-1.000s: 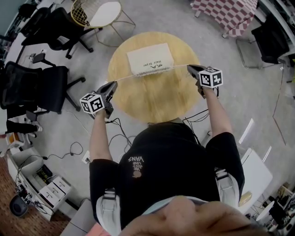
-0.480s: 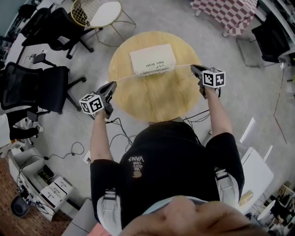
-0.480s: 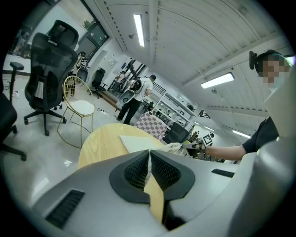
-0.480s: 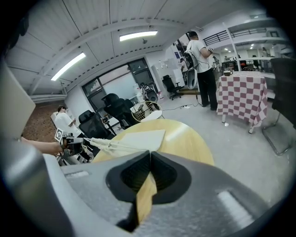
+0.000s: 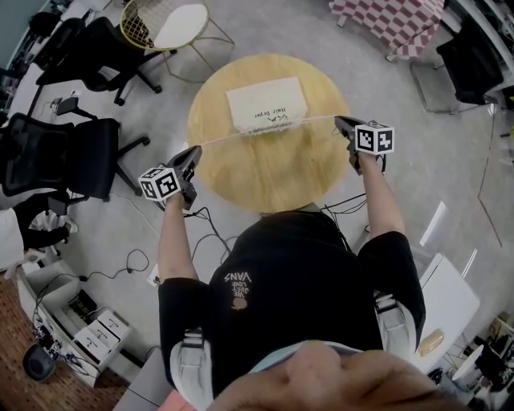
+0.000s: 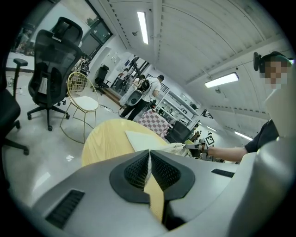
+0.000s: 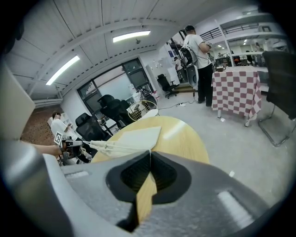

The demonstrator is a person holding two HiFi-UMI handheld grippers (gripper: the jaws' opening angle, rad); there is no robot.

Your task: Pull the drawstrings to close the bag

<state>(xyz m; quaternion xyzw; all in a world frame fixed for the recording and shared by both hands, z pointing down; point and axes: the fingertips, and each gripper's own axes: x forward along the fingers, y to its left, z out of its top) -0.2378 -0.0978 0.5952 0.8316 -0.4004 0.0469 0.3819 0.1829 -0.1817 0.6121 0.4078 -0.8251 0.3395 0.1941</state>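
On the round wooden table [image 5: 273, 172]: a white drawstring bag [image 5: 267, 100] lies flat on the far half, with dark print facing up. Its mouth is turned toward the person and puckered into small gathers.
Drawstring [image 5: 221, 138]: a thin white cord leaves each side of the mouth. It runs taut to a gripper on either side, in almost one straight line across the tabletop.
Left gripper [image 5: 195, 151]: it is held at the table's left edge, pointing toward the bag. In the left gripper view the gripper [image 6: 150, 155] has its jaws closed on the drawstring [image 6: 149, 168], a white sliver pinched between the ribbed pads [image 6: 138, 170].
Right gripper [image 5: 339, 120]: it is held over the table's right edge. In the right gripper view the gripper [image 7: 150, 155] has its jaws pressed together at the tips, where the cord enters. From there the cord runs back to the bag's bunched mouth [image 7: 115, 148].
Person: a black T-shirt, both forearms stretched forward and spread wide.
Around the table: black office chairs [image 5: 60, 156] at the left, a gold wire chair [image 5: 165, 24] beyond, a checked tablecloth [image 5: 389, 24] at the upper right, and cables [image 5: 201, 233] on the grey floor.
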